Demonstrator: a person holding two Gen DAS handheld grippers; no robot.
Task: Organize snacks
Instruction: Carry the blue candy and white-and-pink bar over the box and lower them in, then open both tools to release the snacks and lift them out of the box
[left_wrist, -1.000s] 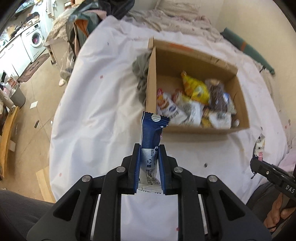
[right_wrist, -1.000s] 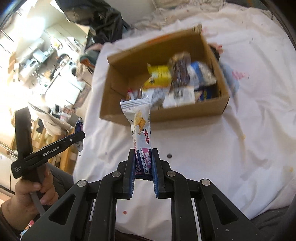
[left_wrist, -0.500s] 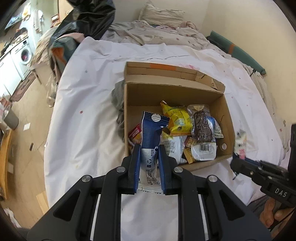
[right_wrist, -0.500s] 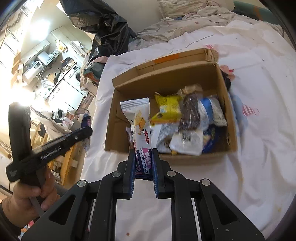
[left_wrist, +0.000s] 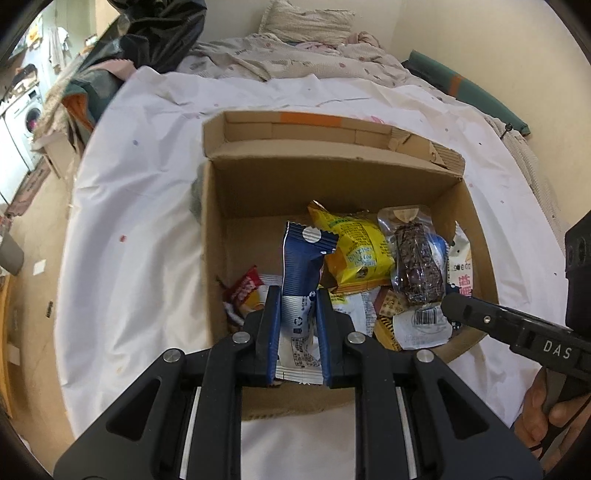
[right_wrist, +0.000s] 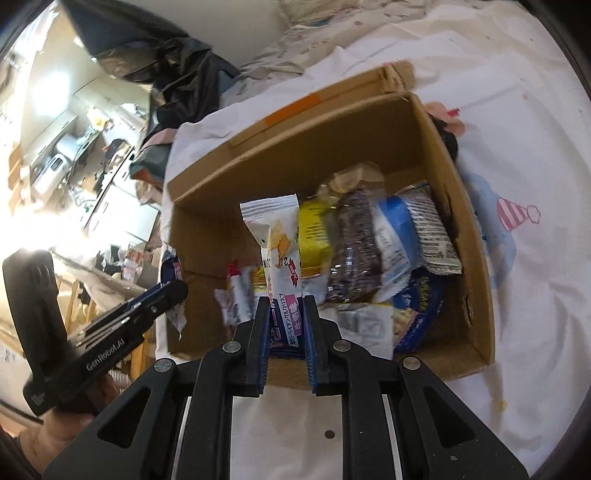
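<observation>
An open cardboard box rests on a bed covered with a white sheet. Several snack packets lie inside, among them a yellow bag and a dark bar in clear wrap. My left gripper is shut on a blue-and-white snack packet, held upright over the box's near left part. My right gripper is shut on a white snack packet with a pink label, standing over the box's near edge. Each gripper shows at the side of the other's view.
A dark pile of clothes or bags and a rumpled blanket lie beyond the box. Left of the bed is bare floor with a washing machine further off. A person's hand holds the right gripper.
Both grippers came forward with their packets, from over the sheet in front of the box to above its near part. The box now looms larger in both views.
</observation>
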